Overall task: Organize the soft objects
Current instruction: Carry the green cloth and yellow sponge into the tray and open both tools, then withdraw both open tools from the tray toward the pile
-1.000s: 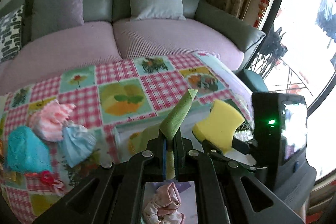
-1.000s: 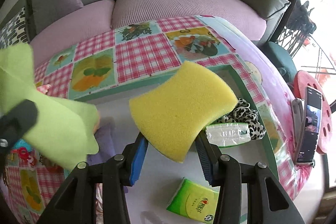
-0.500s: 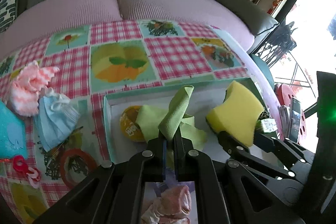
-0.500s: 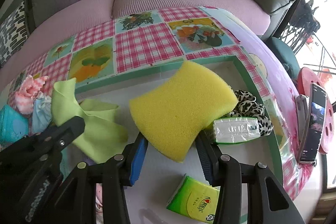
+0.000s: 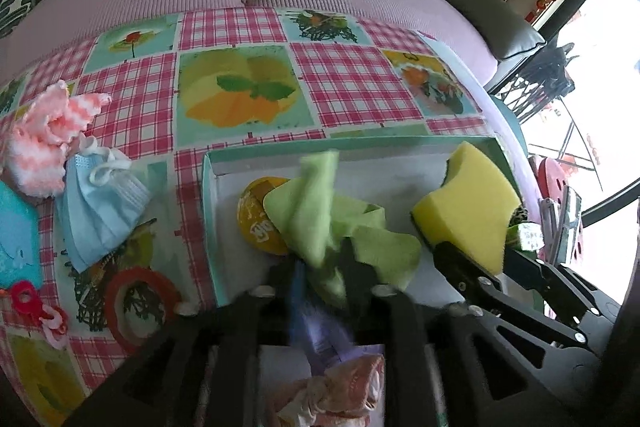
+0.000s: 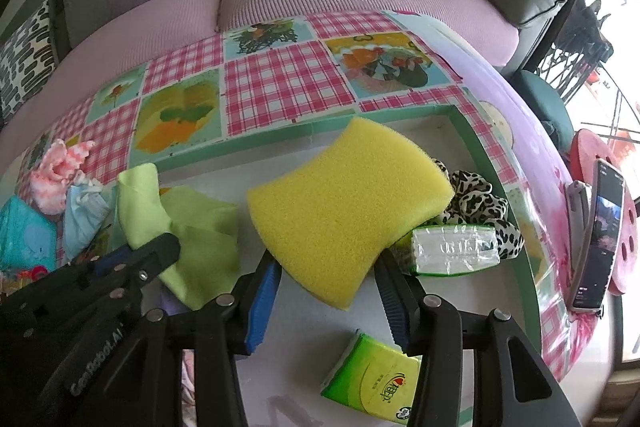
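My left gripper has its jaws a little apart around a light green cloth, which drapes onto the floor of a white box with a green rim. The image is blurred here. My right gripper is shut on a yellow sponge and holds it above the box. The sponge also shows in the left wrist view, and the cloth in the right wrist view.
In the box lie a leopard-print scrunchie, two tissue packs, a round yellow item and a pink fabric. Left of the box lie a blue face mask, pink knit and a teal pack. A phone stands at right.
My left gripper has come down into the box with the green cloth, which now rests there, and its jaws have parted slightly. My right gripper has lowered slightly with the sponge.
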